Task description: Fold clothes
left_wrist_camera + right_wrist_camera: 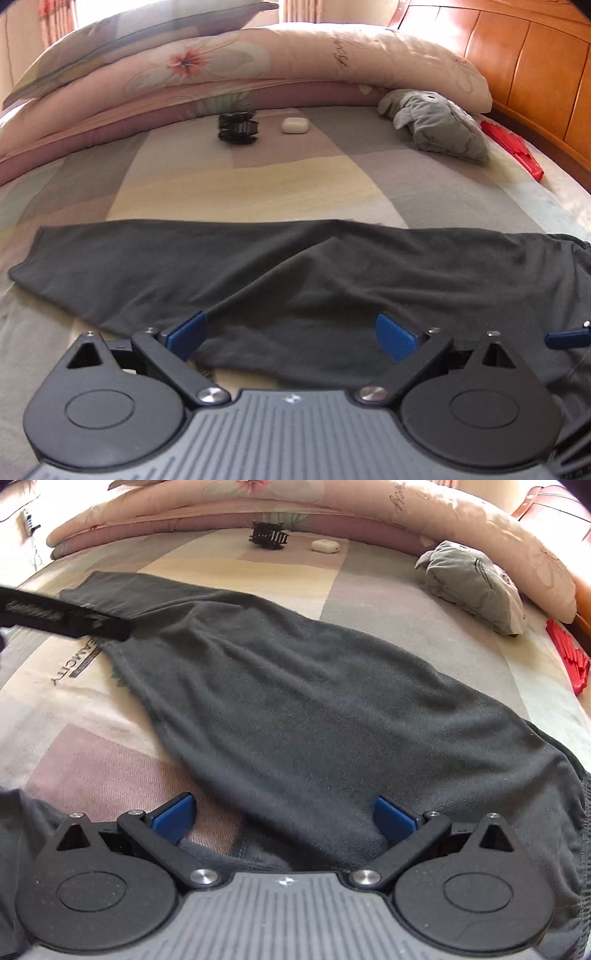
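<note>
Dark grey trousers (295,273) lie flat across the bed (258,184), near edge under both tools. Left tongs (291,332) wide, holding nothing; right tongs (284,814) wide, holding nothing. Risk, my judgement: soft knit may bunch, so 1 pinch catches only the top layer and the fold skews.

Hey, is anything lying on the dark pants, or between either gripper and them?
Nothing visible. Both the left gripper and right gripper are open at the near edge of the dark pants; the black clip lies far beyond.
</note>
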